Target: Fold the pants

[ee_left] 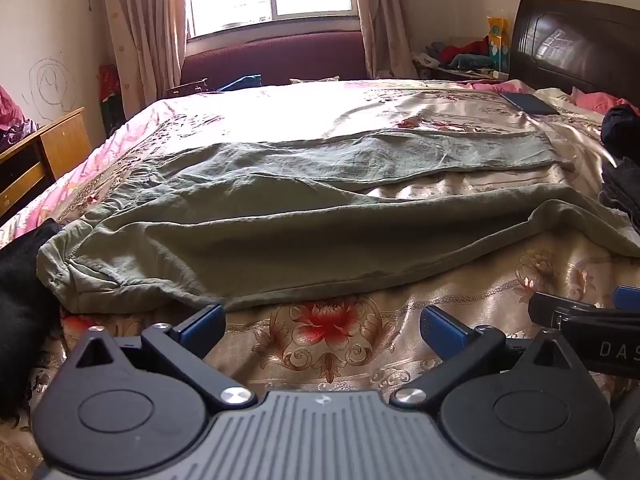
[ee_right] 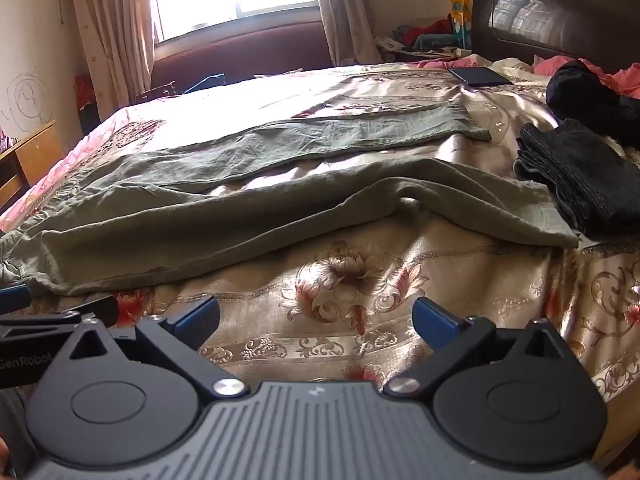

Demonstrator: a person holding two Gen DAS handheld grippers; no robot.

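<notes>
Olive-green pants [ee_left: 280, 216] lie spread across the floral bedspread, waistband to the left, both legs running right; they also show in the right wrist view [ee_right: 240, 196]. The near leg has a raised wrinkle close to its cuff [ee_right: 404, 194]. My left gripper [ee_left: 322, 326] is open and empty, low over the bedspread just in front of the near leg's edge. My right gripper [ee_right: 316, 318] is open and empty, beside the left one, a little short of the near leg. The right gripper's tip [ee_left: 580, 312] shows at the left view's right edge.
A folded dark garment [ee_right: 580, 176] lies by the near cuff, more black clothing [ee_right: 588, 92] behind it. A dark phone or tablet [ee_right: 478, 76] lies near the headboard [ee_right: 560, 12]. A black cloth [ee_left: 20, 300] is left of the waistband. A wooden desk [ee_left: 44, 152] stands left.
</notes>
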